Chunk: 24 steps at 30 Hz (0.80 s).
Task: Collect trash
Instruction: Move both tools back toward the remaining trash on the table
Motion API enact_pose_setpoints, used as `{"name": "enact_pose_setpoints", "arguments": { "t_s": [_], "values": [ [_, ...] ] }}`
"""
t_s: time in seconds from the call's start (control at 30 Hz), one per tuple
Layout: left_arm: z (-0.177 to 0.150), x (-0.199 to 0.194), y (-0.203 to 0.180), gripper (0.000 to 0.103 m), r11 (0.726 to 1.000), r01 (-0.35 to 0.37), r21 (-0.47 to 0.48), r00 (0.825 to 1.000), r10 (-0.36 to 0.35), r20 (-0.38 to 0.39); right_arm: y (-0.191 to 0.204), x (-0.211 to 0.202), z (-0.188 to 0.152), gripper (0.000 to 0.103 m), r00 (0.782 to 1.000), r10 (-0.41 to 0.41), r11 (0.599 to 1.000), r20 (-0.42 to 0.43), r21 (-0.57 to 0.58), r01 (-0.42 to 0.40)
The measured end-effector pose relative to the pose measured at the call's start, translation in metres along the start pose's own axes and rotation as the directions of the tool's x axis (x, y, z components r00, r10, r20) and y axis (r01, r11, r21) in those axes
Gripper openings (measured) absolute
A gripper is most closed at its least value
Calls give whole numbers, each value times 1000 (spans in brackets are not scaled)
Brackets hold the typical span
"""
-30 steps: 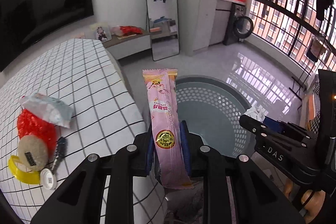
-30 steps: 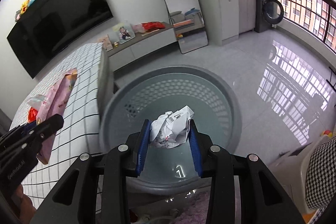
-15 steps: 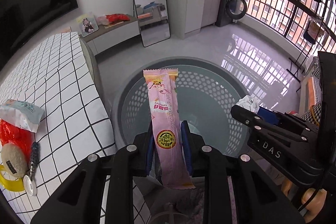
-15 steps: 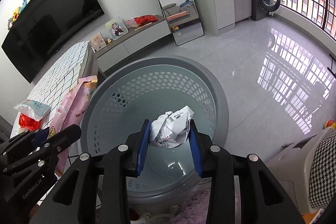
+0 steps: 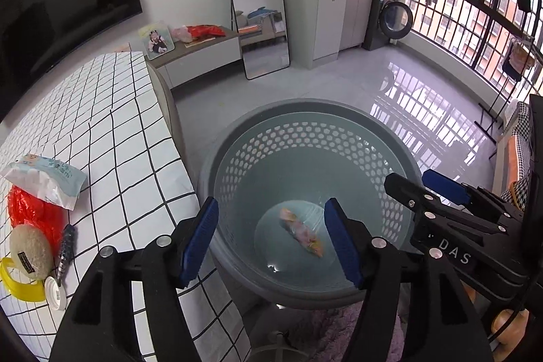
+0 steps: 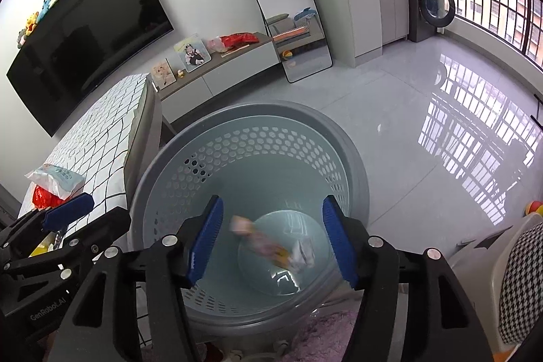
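The jaws of both grippers have just been opening and now stand spread with nothing between them. The left gripper (image 5: 269, 238) and the right gripper (image 6: 271, 238) hang side by side over the grey perforated basket (image 5: 400, 151), pointing down into it. The pink snack wrapper (image 5: 302, 233) lies on the basket's bottom, well below the left jaws and clear of them. In the right wrist view it looks blurred, with the crumpled white paper (image 6: 303, 255) just beside it. More litter lies on the checked tabletop (image 5: 112, 138): a pale packet (image 5: 47, 180) over red plastic (image 5: 34, 214)
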<state>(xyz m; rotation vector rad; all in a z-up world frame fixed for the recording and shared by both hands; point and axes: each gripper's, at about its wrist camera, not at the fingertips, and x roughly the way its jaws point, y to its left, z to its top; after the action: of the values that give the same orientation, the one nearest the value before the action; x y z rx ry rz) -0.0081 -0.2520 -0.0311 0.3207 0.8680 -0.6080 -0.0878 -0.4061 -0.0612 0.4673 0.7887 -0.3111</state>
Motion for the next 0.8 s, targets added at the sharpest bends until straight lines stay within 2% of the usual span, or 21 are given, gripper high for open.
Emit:
{"name": "enact_pose_setpoints", "arguments": {
  "t_s": [0.57,0.8],
  "values": [
    [-3,-8,12,76,999,-33,-34,999,33,25,4,-7,-4,59,1000,9,1000,-1,-3,-9],
    [-9,-21,27,79,997,-59,-58,997,62,52,21,-12,-9,59,1000,27,999,4,-33,-27]
  ]
}}
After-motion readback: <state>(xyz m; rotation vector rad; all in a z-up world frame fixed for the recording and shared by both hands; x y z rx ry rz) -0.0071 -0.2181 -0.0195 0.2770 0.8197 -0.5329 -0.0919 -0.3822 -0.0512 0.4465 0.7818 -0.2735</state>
